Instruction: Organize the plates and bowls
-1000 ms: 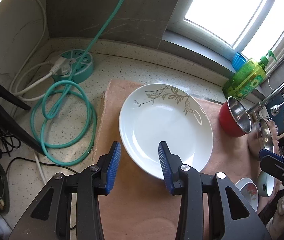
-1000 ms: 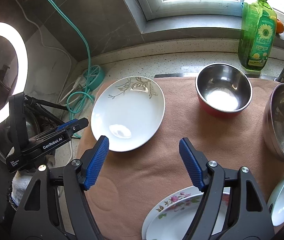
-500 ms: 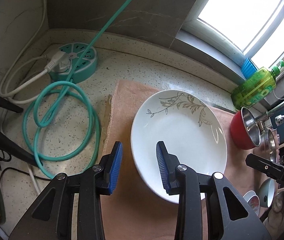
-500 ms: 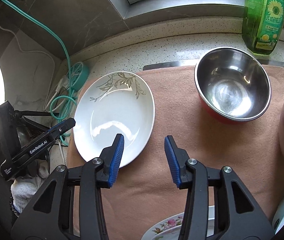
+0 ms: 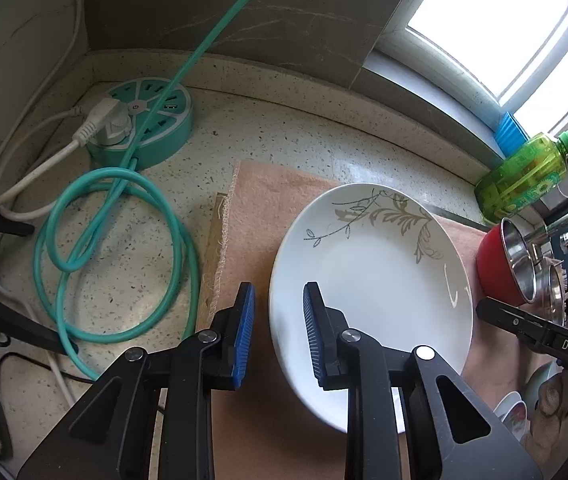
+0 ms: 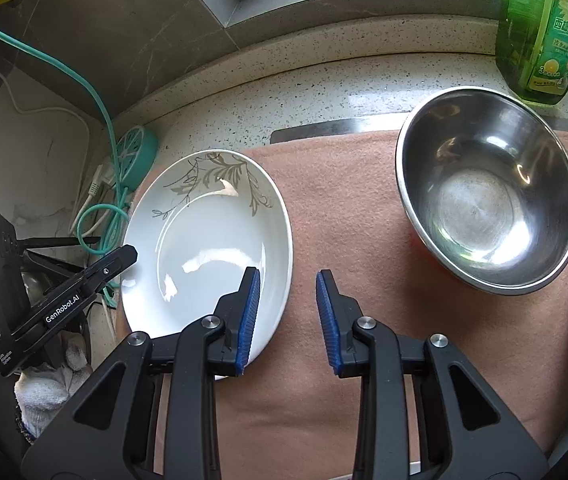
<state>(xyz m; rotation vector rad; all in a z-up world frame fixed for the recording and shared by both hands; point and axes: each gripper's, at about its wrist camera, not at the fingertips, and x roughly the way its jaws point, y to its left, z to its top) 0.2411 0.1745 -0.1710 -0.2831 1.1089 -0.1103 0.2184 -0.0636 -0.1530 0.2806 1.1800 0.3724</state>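
At the counter's left end: round power strip (image 5: 142, 124) with coiled green cable (image 5: 112, 256), both off the cloth (image 6: 343, 200). On the cloth's left edge, the white leaf-patterned plate (image 5: 367, 280); my left gripper (image 5: 276, 336) straddles its left rim and my right gripper (image 6: 287, 316) its right rim, both jaws just closing but, as far as I can tell, not yet pinching. Right of it, steel bowl (image 6: 487, 188) near the cloth's back edge; step in hand is gripping the plate, next finish both closures before lifting level.
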